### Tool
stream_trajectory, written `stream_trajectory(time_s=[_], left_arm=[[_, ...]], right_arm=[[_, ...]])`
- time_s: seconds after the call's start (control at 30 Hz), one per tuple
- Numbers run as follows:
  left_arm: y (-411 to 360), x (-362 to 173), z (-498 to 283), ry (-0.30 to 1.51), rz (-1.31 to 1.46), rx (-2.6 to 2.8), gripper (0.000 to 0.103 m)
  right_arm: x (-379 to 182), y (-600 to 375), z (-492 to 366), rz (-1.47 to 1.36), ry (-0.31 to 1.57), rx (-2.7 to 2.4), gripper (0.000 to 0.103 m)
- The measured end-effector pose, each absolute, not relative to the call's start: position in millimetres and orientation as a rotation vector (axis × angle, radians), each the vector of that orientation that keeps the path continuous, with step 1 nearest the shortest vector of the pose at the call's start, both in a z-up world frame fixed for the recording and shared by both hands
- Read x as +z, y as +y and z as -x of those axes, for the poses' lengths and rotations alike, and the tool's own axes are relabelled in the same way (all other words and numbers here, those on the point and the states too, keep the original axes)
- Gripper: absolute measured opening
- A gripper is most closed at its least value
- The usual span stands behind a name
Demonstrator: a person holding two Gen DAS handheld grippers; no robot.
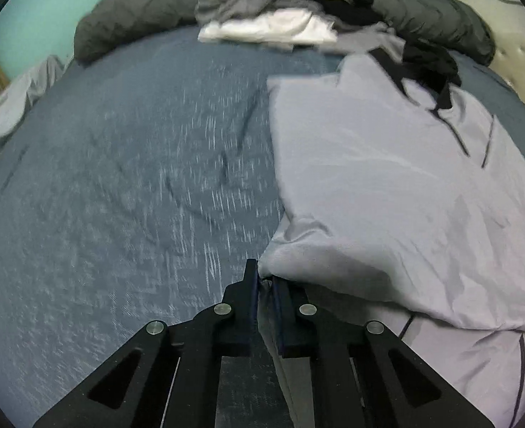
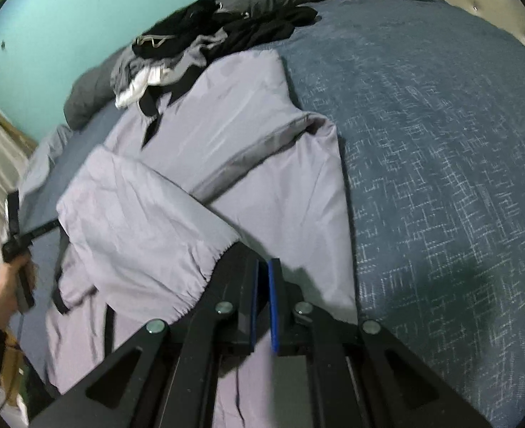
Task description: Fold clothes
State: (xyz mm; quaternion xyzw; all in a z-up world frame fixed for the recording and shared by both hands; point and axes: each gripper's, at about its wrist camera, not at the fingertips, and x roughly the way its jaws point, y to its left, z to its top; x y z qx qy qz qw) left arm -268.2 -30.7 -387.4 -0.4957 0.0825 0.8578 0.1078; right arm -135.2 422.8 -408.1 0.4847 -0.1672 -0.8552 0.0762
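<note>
The left gripper (image 1: 265,278) has its jaws pinched together on a corner of the lilac garment (image 1: 387,185), the cloth bunching up between the pads; the right gripper (image 2: 263,267) stands nearly shut too, and it seems to hold a thin layer of the same garment, though the pads hide the contact, so that grip is a likely reading rather than a sure one. The garment lies spread on the blue bedspread (image 1: 137,178), one panel already turned over onto its body, with an elastic-gathered hem just beside the right gripper and black trim toward the far end of the bed. Beyond it, against the far edge, sits a heap of clothes (image 1: 273,10) in grey, white and black. The fabric looks light, thin and limp, probably a little slippery; it will sag and slide, so corners and hems give the surest hold.
</note>
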Motion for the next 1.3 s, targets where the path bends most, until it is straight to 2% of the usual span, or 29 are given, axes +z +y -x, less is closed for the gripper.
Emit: stream_trajectory(time_s=[0.13, 0.3, 0.47, 0.63, 0.8, 0.93, 1.13, 1.2, 1.3], left_arm=[[-36, -396, 267, 0.163, 1.521, 2.499, 0.008], [-48, -384, 258, 0.092, 1.542, 2.5, 0.014], [-54, -362, 247, 0.126, 1.503, 2.557, 0.028], [-40, -348, 262, 0.212, 1.422, 2.564, 0.034], [-28, -355, 270, 0.192, 1.444, 2.536, 0.034], [-17, -378, 291, 0.199, 1.52, 2.515, 0.034], [-15, -395, 296, 0.238, 1.542, 2.516, 0.034], [-19, -390, 295, 0.221, 1.507, 2.541, 0.034], [-31, -380, 294, 0.162, 1.462, 2.582, 0.034]], right_arm=[[-416, 425, 136, -1.495, -0.496, -2.55, 0.005], [-419, 428, 138, -1.519, -0.511, -2.541, 0.005], [-414, 424, 132, -1.543, -0.432, -2.543, 0.005], [-416, 423, 125, -1.589, -0.406, -2.476, 0.005], [-414, 412, 118, -1.629, -0.258, -2.462, 0.005], [-417, 408, 120, -1.662, -0.222, -2.413, 0.005], [-407, 421, 124, -1.637, -0.305, -2.472, 0.013], [-396, 424, 125, -1.601, -0.301, -2.531, 0.014], [-382, 430, 125, -1.476, -0.401, -2.578, 0.018]])
